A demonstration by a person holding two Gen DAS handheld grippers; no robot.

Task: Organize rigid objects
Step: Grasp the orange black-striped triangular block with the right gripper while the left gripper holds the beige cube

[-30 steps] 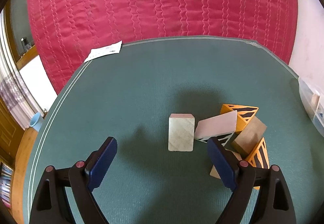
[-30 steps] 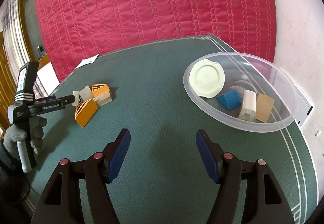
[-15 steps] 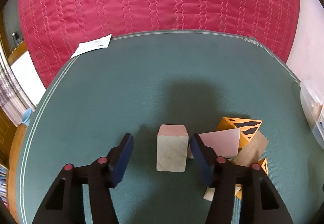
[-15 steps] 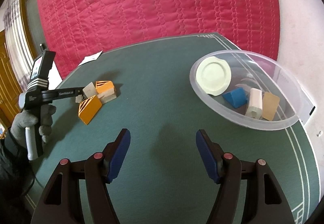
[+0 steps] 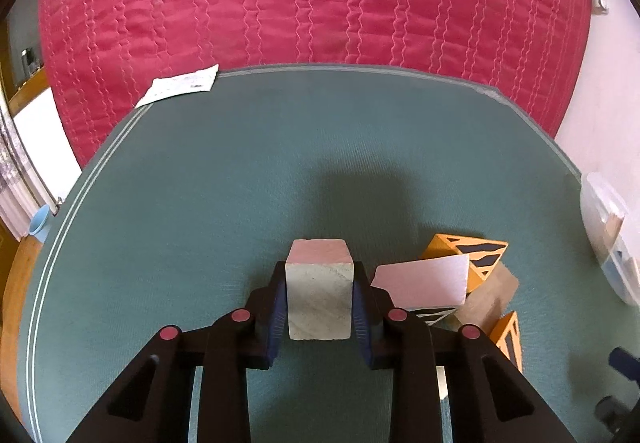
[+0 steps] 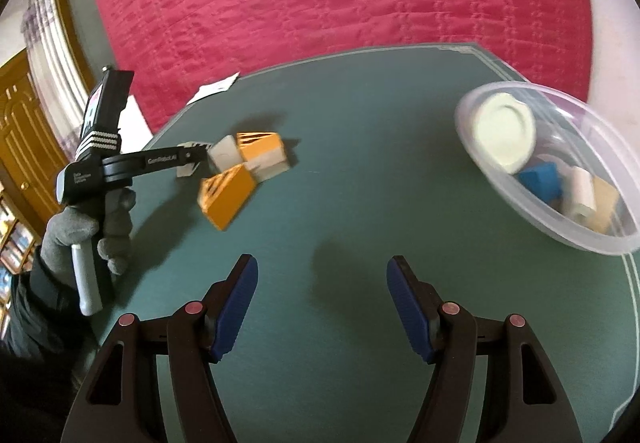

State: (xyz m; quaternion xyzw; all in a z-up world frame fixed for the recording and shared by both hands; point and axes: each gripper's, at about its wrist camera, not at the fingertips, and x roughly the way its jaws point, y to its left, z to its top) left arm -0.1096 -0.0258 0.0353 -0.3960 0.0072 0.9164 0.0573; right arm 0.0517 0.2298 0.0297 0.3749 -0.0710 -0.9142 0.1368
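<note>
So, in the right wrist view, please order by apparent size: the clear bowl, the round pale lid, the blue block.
1. clear bowl, plainly largest
2. round pale lid, inside the bowl
3. blue block, smallest, partly hidden among the other pieces there

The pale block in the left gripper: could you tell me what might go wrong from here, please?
1. The pale block is clamped in the left gripper right beside the pile; lifting could knock the pink-faced block leaning there.
2. The clear bowl already holds pieces, so a dropped block might bounce out.
</note>
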